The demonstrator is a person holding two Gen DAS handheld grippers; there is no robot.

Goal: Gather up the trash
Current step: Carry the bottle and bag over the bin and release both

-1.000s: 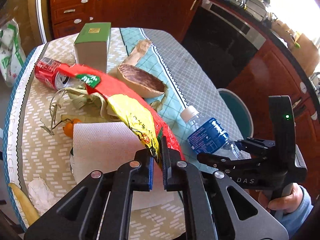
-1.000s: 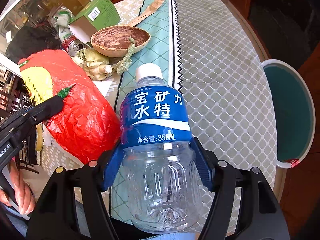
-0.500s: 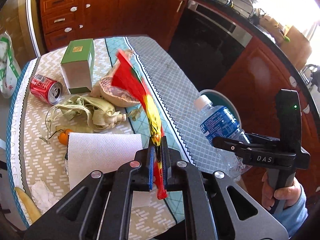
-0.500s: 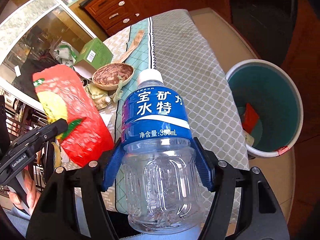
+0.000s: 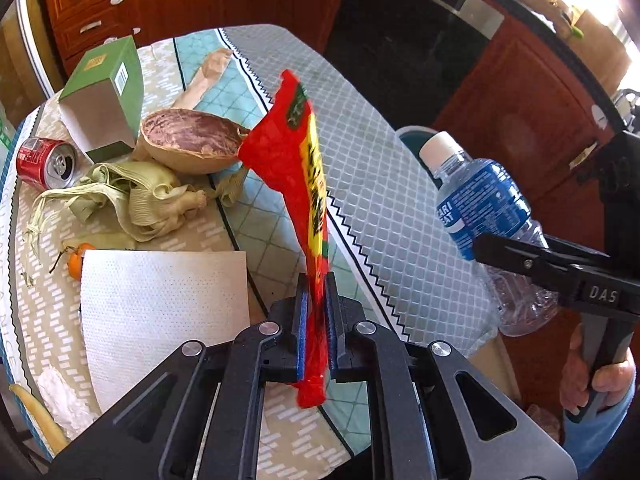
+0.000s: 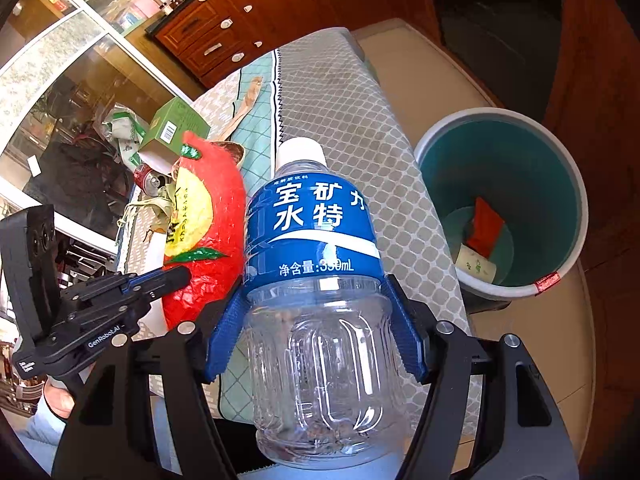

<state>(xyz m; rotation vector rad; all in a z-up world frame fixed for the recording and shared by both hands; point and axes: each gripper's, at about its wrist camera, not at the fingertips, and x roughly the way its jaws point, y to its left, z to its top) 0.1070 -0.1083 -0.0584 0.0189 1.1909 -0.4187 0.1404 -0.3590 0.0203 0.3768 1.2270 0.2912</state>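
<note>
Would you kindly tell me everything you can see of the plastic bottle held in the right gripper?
The plastic bottle is clear and ribbed, with a white cap and a blue label printed in white characters. It looks nearly empty. The right gripper holds it with blue pads pressed against both sides just below the label, cap pointing away from the camera, lifted off the table near the teal bin.

I am seeing the grey side of the tabletop (image 5: 360, 184) lying bare toward the bin (image 6: 560, 184); 1 bowl (image 5: 188, 144) and husks (image 5: 132, 196) are crowding its far-left part.
</note>
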